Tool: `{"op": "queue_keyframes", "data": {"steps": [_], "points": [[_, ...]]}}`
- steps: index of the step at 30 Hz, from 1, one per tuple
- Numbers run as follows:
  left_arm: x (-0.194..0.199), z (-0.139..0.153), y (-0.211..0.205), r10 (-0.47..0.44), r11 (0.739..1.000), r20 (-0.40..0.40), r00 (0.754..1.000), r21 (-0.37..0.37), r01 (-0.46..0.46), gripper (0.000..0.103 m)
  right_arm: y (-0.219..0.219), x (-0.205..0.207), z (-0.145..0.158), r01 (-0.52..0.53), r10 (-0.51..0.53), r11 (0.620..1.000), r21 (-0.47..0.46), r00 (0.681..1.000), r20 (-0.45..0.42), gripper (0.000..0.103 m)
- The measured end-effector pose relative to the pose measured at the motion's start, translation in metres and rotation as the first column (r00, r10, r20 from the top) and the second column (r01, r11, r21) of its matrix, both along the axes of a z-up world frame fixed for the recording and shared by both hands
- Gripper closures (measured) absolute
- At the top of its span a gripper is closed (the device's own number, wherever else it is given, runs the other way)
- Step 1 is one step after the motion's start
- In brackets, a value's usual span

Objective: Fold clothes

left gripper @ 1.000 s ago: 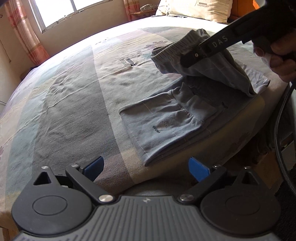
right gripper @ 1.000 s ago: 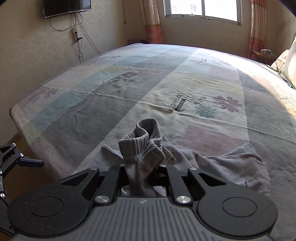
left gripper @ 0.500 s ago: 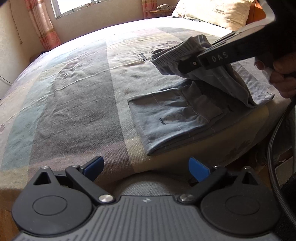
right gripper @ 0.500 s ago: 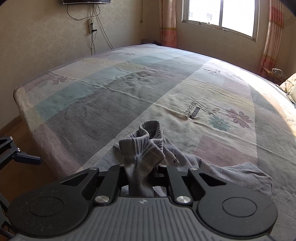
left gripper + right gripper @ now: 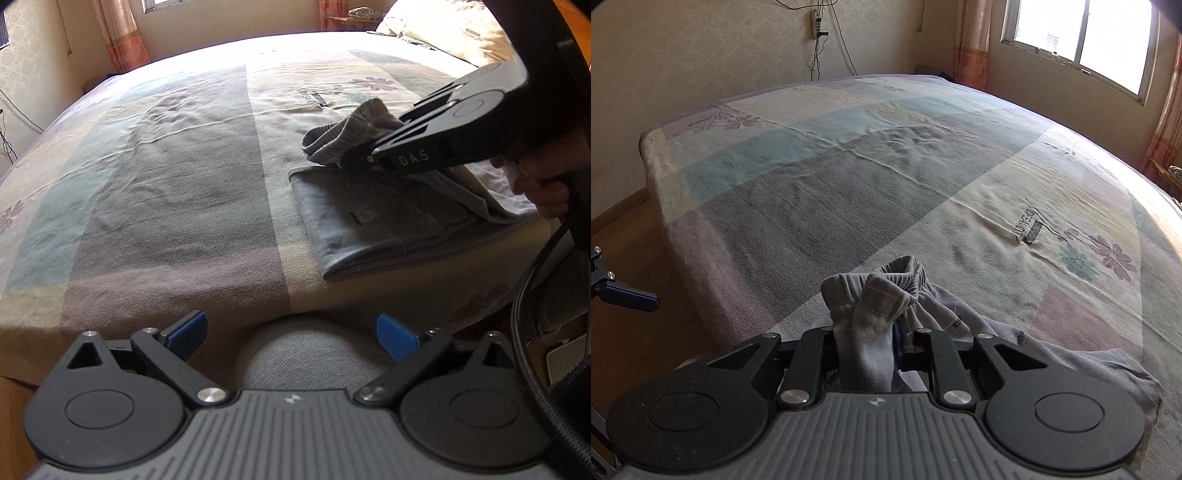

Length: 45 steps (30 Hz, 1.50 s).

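Shorts (image 5: 376,218), grey cotton, ribbed waistband (image 5: 875,295) bunched.

Bed (image 5: 849,192): covered by a patchwork sheet of grey, teal and cream blocks with flower prints.
Pillow (image 5: 450,33): cream, at the bed's far corner.
Window (image 5: 1086,37): bright, flanked by pink curtains (image 5: 971,40).
Wall cables (image 5: 822,40): hanging above the bed.

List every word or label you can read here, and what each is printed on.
"DAS": white letters on the right gripper, seen from the left wrist.
"DREAMCITY": small tag on the pillow.
"DREAMCITY", partly creased: print on the bedsheet.
Small black prints on the grey shorts: too small to read.
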<state>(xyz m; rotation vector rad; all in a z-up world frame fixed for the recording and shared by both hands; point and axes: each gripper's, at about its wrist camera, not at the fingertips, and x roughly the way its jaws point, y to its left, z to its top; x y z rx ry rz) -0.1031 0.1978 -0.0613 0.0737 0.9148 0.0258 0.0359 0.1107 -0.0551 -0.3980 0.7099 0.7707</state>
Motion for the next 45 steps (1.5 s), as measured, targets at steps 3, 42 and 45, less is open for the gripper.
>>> {"op": "queue_keyframes", "data": {"steps": [3,42,45], "points": [[-0.002,-0.002,0.002,0.006,1.0,-0.001,1.0,-0.013,-0.006,0.005,0.005,-0.002,-0.018,-0.058,0.058,0.998,-0.032,0.998,0.0,0.075],[0.083,0.028,-0.078,-0.372,0.928,0.092,0.924,0.072,0.367,0.005,-0.17,-0.006,0.002,0.208,-0.201,0.973,0.096,0.976,-0.082,0.036],[0.119,0.02,-0.107,-0.463,0.886,0.093,0.881,0.045,0.461,0.005,-0.201,-0.006,-0.008,0.316,-0.304,0.945,0.084,0.944,-0.126,0.036]]}}
